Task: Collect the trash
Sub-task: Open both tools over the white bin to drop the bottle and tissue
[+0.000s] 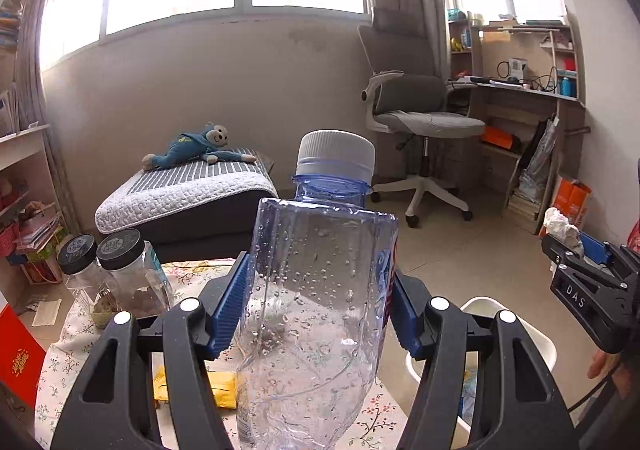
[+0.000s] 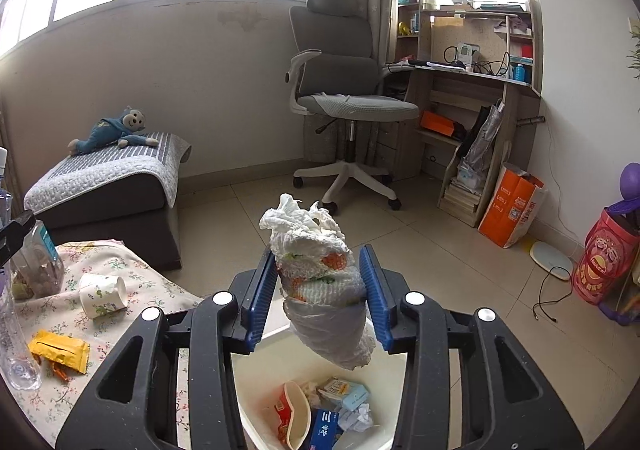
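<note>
My left gripper (image 1: pixel 316 290) is shut on a clear empty plastic bottle (image 1: pixel 316 290) with a white cap, held upright above the table. My right gripper (image 2: pixel 322 282) is shut on a crumpled white tissue wad (image 2: pixel 320 270) with orange and green print. It hangs directly above the white trash bin (image 2: pixel 256 382), which holds cartons and paper scraps. The right gripper with the tissue also shows at the right edge of the left wrist view (image 1: pixel 576 250). On the floral tablecloth lie a tipped paper cup (image 2: pixel 102 296) and a yellow wrapper (image 2: pixel 60 350).
Two black-lidded jars (image 1: pixel 120 270) stand at the table's far left. A dark ottoman with a plush monkey (image 2: pixel 112 130) sits behind the table. An office chair (image 2: pixel 340 102), a desk and an orange bag (image 2: pixel 512 206) stand further back across tiled floor.
</note>
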### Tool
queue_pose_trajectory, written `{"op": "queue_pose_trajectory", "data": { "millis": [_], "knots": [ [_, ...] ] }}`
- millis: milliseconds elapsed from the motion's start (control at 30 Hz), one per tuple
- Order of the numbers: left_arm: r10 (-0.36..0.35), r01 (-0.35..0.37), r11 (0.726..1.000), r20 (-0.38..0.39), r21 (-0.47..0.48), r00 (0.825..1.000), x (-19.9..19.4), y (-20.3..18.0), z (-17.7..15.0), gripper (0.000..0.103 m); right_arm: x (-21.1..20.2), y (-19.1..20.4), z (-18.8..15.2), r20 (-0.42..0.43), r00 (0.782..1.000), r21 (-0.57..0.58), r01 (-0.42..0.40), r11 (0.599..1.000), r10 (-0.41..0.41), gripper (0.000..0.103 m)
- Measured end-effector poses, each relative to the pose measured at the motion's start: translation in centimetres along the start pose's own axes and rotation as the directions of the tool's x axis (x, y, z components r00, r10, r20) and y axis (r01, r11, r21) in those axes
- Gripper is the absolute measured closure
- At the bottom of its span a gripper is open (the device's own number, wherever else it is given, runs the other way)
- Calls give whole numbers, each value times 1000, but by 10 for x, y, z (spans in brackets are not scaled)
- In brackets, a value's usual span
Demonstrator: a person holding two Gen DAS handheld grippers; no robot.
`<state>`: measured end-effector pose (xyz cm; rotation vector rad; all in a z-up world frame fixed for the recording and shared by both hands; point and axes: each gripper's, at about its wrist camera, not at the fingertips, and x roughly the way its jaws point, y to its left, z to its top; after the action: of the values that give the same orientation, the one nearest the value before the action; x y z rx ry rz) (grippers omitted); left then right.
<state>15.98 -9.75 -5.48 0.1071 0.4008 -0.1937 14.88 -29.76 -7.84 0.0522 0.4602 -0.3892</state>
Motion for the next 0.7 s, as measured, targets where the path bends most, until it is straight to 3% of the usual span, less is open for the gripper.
{"op": "queue_pose_trajectory", "data": {
  "millis": [33, 233, 467, 700],
  "knots": [
    [-9, 9, 1000, -3, 4, 1000, 1, -6, -1, 41, 0, -5, 0, 3, 1000, 14, 14, 1000, -14, 38],
    [-88, 87, 996, -38, -9, 995, 13, -44, 2, 41, -3, -42, 2, 20, 994, 98, 108, 989, -111, 7],
    [-228, 221, 973, -114, -73, 967, 33, -92, 13, 41, 4, -93, 6, -45, 978, 214, 210, 954, -205, 7],
    [-280, 273, 960, -133, -65, 951, 43, -137, 22, 40, -1, -136, 5, -55, 962, 285, 273, 919, -269, 7]
  ]
}}
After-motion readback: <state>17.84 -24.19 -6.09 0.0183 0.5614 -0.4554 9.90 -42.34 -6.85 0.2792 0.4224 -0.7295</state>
